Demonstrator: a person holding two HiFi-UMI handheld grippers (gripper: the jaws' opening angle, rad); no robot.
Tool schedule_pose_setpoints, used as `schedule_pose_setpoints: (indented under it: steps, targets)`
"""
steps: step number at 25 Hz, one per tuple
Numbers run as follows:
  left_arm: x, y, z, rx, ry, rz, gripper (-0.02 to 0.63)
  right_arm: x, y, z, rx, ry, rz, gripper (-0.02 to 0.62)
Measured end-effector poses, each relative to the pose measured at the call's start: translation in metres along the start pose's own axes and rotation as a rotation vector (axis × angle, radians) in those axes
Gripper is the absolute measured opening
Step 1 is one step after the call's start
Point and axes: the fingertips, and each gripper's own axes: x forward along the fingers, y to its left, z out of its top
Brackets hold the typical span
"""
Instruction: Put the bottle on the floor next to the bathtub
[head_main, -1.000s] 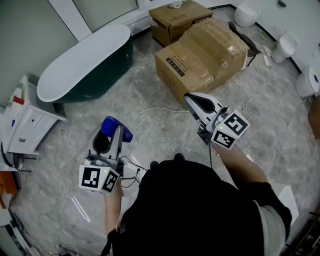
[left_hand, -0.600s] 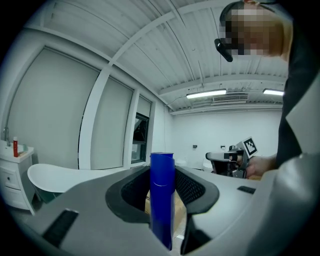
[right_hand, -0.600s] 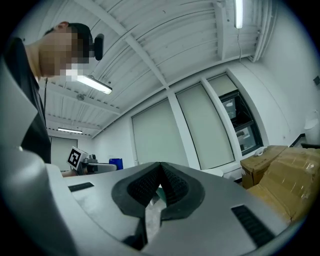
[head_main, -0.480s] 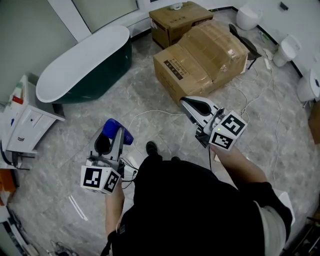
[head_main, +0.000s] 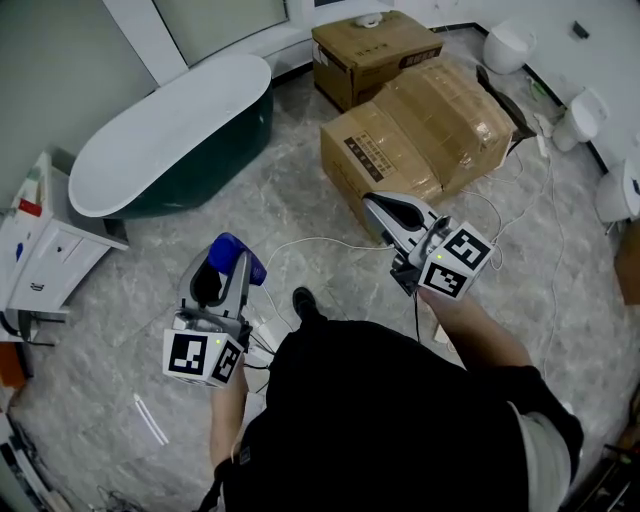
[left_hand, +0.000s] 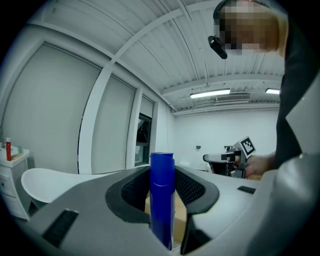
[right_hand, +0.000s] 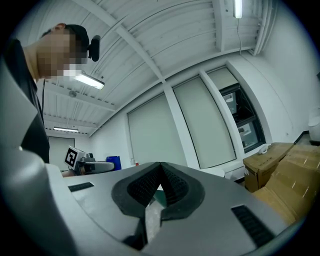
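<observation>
One plain deep-blue cylindrical bottle (left_hand: 161, 200), upright in the left claw (left_hand: 161, 169)

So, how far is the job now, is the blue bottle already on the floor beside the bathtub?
Not yet. Done: the blue bottle is gripped upright between the pads of the left gripper. In hand: it is held above the floor, apart from the bathtub. Left: bring it to the tub, set it on the floor beside it, and open the jaws. The right gripper is shut and empty.

Bathtub (head_main: 170, 140), cartons (head_main: 430, 125) on marbled floor (head_main: 290, 195)
</observation>
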Motion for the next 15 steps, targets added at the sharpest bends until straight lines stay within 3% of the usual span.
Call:
schedule_pose_setpoints:
  steps: [9,15]
  targets:
    - [0.054,0.111,0.014,0.001,-0.004,-0.035,0.160,0.118,-0.036,0.014,0.001,-0.002,-0.027,0.028]
    - [0.083,0.162,0.010,0.004,0.008,-0.062,0.160,0.163,-0.055,0.017,-0.003,-0.003,-0.059,0.028]
